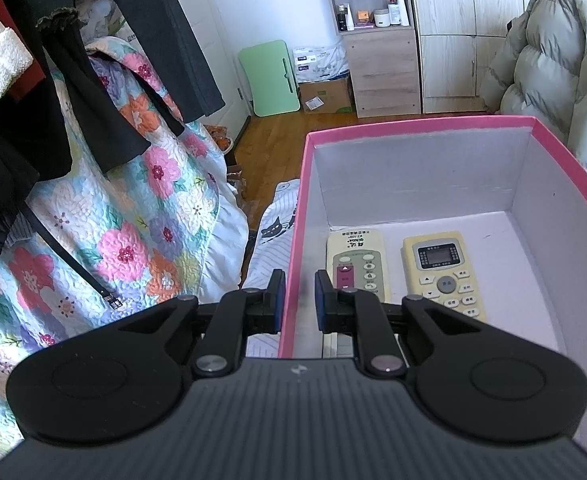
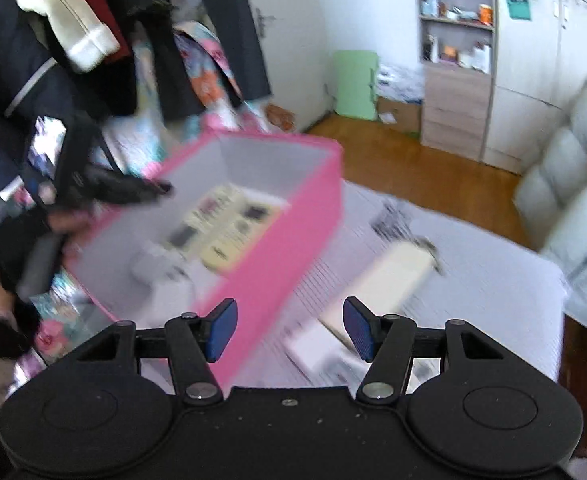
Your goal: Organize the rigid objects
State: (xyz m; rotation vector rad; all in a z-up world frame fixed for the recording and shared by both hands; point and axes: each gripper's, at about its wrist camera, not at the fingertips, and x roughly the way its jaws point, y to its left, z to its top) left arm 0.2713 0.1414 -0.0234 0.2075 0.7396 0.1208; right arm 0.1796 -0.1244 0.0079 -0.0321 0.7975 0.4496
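A pink box [image 1: 413,124] with a white inside holds two cream remote controls, one [image 1: 357,264] on the left and one [image 1: 443,272] on the right. My left gripper [image 1: 299,300] is shut on the box's left wall, one finger outside and one inside. In the blurred right wrist view the pink box [image 2: 293,232] is at centre left with the remotes [image 2: 229,232] in it, and the left gripper [image 2: 105,184] is at its left wall. My right gripper [image 2: 289,328] is open and empty above the bed, by the box's near wall. A cream remote [image 2: 393,276] lies on the bed.
A white striped bed sheet [image 2: 493,280] carries the box. A white flat object [image 2: 325,344] lies near my right fingers. A floral quilt [image 1: 133,220] and hanging dark clothes [image 1: 93,80] are at the left. A grey puffer coat [image 1: 553,72] is at the right. Wooden floor [image 1: 277,136] lies beyond.
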